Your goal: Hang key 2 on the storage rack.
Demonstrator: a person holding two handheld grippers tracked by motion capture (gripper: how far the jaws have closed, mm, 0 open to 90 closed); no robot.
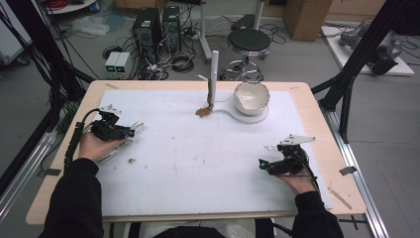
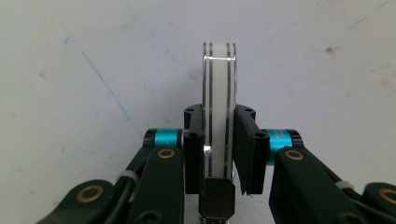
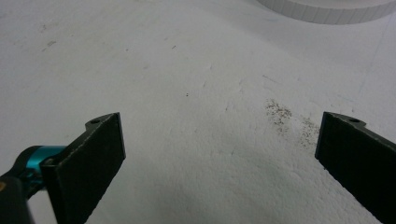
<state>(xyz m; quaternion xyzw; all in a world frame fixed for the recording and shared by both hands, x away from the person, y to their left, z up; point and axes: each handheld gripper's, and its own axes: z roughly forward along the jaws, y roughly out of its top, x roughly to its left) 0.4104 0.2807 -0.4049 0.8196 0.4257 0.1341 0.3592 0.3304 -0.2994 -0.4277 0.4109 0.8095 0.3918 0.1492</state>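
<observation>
My left gripper [image 1: 131, 130] rests at the left of the white mat [image 1: 198, 158], shut on a thin shiny strip [image 2: 218, 93] with dark stripes, seen edge-on and standing up between the jaws. A knurled metal piece [image 2: 216, 198] sits at the strip's base. In the high view a silvery loop [image 1: 113, 152] curves under that hand. My right gripper [image 1: 264, 159] lies low at the mat's right with its jaws wide open and nothing between them; the right gripper view shows this gripper [image 3: 222, 117] over bare mat.
A tilted white bowl [image 1: 251, 97] sits on a white base [image 1: 242, 118] at the back centre. A white upright rod [image 1: 213, 79] stands beside it over brown crumbs [image 1: 203, 112]. A small crumb [image 1: 131, 160] lies near my left hand. Dark specks [image 3: 285, 116] dot the mat.
</observation>
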